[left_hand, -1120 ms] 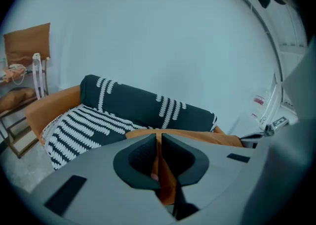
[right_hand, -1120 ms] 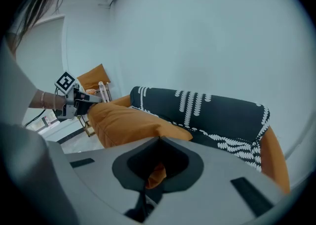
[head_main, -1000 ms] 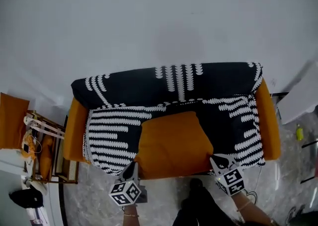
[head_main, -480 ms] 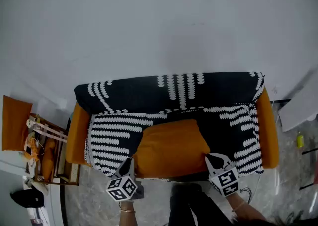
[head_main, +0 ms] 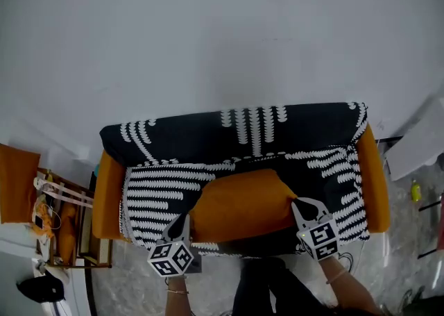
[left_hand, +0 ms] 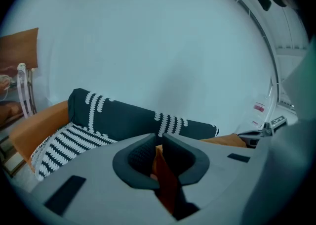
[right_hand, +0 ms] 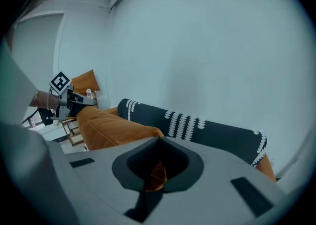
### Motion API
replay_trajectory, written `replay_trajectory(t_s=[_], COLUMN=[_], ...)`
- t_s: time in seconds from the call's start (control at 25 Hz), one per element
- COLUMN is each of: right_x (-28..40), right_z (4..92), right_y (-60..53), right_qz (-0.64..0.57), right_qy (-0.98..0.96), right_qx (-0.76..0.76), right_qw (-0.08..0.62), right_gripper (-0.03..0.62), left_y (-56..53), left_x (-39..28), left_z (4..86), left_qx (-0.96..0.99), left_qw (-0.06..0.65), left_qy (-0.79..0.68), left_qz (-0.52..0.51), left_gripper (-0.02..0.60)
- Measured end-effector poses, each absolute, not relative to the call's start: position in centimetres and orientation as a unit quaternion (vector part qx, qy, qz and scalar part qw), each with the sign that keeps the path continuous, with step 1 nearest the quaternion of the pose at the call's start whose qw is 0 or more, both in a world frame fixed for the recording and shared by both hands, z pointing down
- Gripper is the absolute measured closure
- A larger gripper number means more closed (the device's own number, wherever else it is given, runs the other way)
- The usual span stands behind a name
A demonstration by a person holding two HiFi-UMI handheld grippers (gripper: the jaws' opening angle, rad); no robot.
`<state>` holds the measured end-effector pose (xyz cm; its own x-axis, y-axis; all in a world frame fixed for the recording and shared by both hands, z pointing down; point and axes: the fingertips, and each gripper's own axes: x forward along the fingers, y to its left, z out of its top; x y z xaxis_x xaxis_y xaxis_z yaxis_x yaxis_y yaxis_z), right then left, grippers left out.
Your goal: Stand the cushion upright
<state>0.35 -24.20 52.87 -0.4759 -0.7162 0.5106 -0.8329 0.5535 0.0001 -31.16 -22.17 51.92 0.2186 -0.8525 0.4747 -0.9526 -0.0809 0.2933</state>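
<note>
We hold the plump orange fabric cushion (head_main: pixel 239 203) by its near edge, one corner in each tongs. It lies across the middle of the seat of the orange upholstered sofa (head_main: pixel 374 176), at lower centre of the head view, on the black-and-white patterned throw (head_main: pixel 208 130).

The left tongs (head_main: pixel 179 223) have just been closing, and in the left gripper view they (left_hand: pixel 159 145) pinch a fold of orange fabric (left_hand: pixel 165 182) between the pads. The right tongs (head_main: pixel 300 205) are nearly closed too; the right gripper view shows them (right_hand: pixel 159 142) clamped on the cushion's corner, with the cushion's bulk (right_hand: pixel 106 127) swelling to the left.

Striped seat shows free on both sides of the cushion, wider at the left. Behind it the dark backrest stands clear, set against the plain white wall (head_main: pixel 222 30). The sofa's orange arms close the seat at both ends. A wooden side rack (head_main: pixel 69 224) stands beside the left arm, at the frame's lower left.
</note>
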Motion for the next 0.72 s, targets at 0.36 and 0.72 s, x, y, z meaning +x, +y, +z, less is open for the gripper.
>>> replay_trajectory(t_s=[0.36, 0.72], right_x=[0.0, -0.3], right_z=[51.3, 50.5], right_y=[-30.1, -35.0], right_qz=[0.107, 0.099], right_qy=[-0.823, -0.821], right_qx=[0.504, 0.505], right_qw=[0.238, 0.248], right_gripper=[0.580, 0.580], left_y=[-27.6, -32.2], left_x=[-31.2, -31.2], left_z=[49.2, 48.1], left_qx=[0.775, 0.791], left_qw=[0.259, 0.249], left_qy=[-0.568, -0.551], left_qz=[0.095, 0.095], left_gripper=[0.561, 0.560])
